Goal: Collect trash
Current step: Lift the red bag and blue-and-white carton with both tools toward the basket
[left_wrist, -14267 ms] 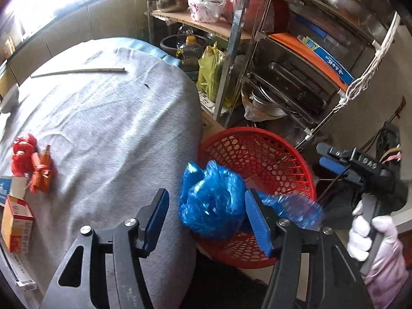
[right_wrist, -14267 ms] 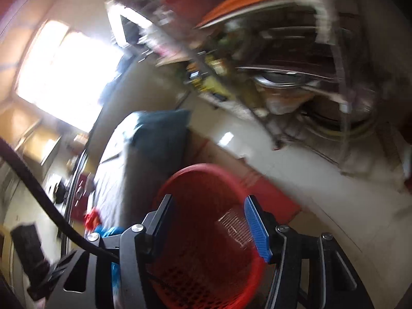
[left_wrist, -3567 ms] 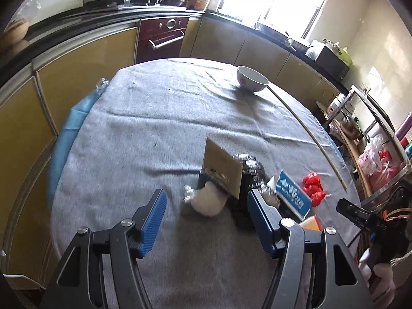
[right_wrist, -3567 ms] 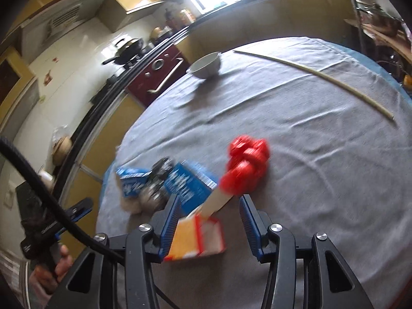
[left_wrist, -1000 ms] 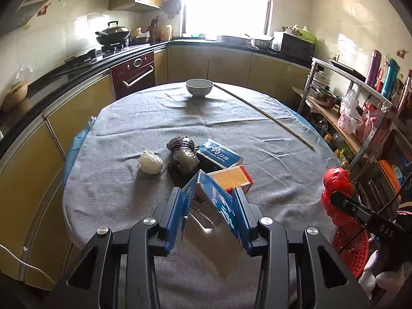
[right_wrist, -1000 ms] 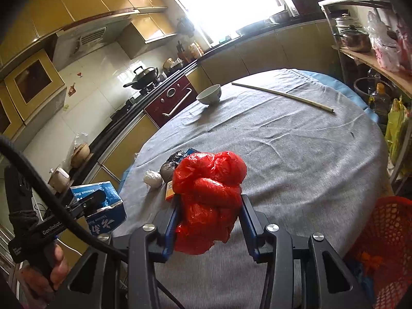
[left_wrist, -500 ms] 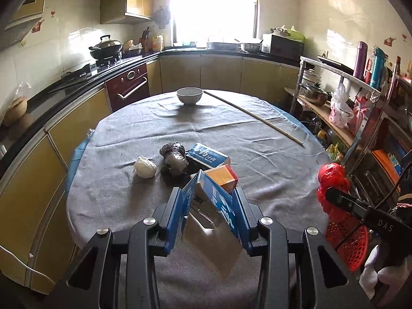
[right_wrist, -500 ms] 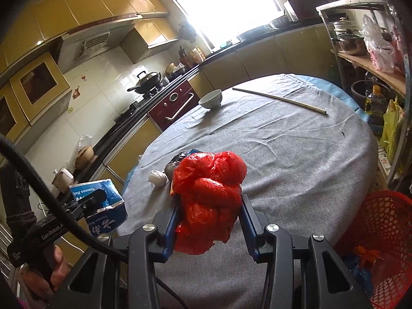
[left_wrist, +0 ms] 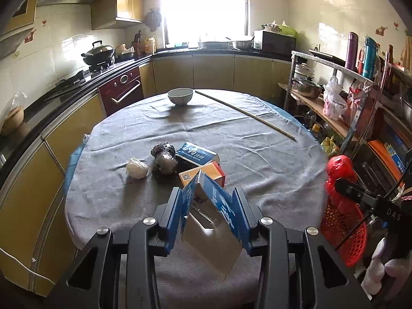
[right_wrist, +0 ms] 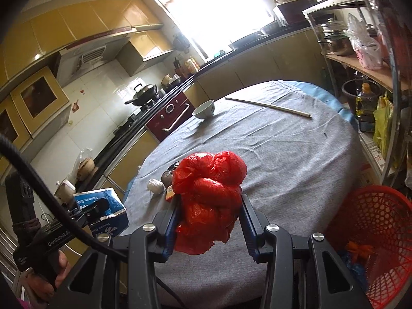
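1. Left gripper (left_wrist: 208, 216): clamped on a torn-open blue carton (left_wrist: 209, 200), pads pressing both side walls, grey inner flap hanging toward the camera.
2. Just beyond the carton, on the grey cloth of the table (left_wrist: 257, 159): an orange box (left_wrist: 206, 174), then a blue box (left_wrist: 197, 154) lying flat behind it.
3. Left of those boxes: a dark wad (left_wrist: 164, 157) touching the blue box, and a white wad (left_wrist: 137, 168) a little apart, further left.
4. Far ahead, near the table's back edge: a bowl (left_wrist: 180, 96), with a long stick (left_wrist: 244, 113) running from beside it toward the right edge.
5. Right gripper (right_wrist: 209, 219): closed narrow on a crumpled red bag (right_wrist: 209, 198), held clear above the cloth, bulging up past the fingertips.
6. Seen from the left side: the same red bag (left_wrist: 340, 172) out at the right edge of the table, above a red basket (left_wrist: 342, 229) on the floor.
7. From the right gripper, basket (right_wrist: 373, 221) low and to the right, beside the table; blue and orange scraps lying in its bottom.
8. Far left of the right gripper: the blue carton (right_wrist: 103, 206) in the other gripper, with a bare hand (right_wrist: 46, 280) on that handle.
9. Right of the table: a metal rack (left_wrist: 360, 97) with pots, bags and bottles.
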{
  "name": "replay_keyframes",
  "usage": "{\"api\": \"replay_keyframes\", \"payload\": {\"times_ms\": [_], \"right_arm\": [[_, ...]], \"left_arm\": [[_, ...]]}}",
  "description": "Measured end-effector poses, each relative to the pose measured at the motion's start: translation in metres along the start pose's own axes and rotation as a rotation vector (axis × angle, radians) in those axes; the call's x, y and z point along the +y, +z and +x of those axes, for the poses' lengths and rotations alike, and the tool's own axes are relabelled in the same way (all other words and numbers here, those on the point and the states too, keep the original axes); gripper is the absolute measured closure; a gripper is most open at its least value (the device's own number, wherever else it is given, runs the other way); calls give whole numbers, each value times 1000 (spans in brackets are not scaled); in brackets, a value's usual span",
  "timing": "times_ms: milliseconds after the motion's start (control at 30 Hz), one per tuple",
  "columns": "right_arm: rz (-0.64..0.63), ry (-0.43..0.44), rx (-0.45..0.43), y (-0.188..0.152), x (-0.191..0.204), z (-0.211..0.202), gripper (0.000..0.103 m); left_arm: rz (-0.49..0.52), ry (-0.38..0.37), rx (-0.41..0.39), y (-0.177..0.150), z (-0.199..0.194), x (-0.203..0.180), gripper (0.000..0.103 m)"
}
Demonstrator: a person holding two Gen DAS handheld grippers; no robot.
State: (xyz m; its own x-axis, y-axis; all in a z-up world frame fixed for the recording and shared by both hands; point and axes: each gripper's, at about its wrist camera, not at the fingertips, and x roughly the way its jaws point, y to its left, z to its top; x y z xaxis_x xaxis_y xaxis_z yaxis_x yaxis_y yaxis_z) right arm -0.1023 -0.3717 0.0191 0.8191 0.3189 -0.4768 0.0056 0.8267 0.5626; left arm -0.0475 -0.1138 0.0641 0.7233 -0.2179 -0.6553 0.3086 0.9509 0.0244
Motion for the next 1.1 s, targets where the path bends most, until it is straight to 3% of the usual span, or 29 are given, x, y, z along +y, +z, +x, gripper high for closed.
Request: {"api": "replay_keyframes", "payload": {"times_ms": [1100], "right_arm": [[82, -151, -84, -14, -67, -81, 57]], "left_arm": [[150, -68, 53, -17, 4, -59, 61]]}}
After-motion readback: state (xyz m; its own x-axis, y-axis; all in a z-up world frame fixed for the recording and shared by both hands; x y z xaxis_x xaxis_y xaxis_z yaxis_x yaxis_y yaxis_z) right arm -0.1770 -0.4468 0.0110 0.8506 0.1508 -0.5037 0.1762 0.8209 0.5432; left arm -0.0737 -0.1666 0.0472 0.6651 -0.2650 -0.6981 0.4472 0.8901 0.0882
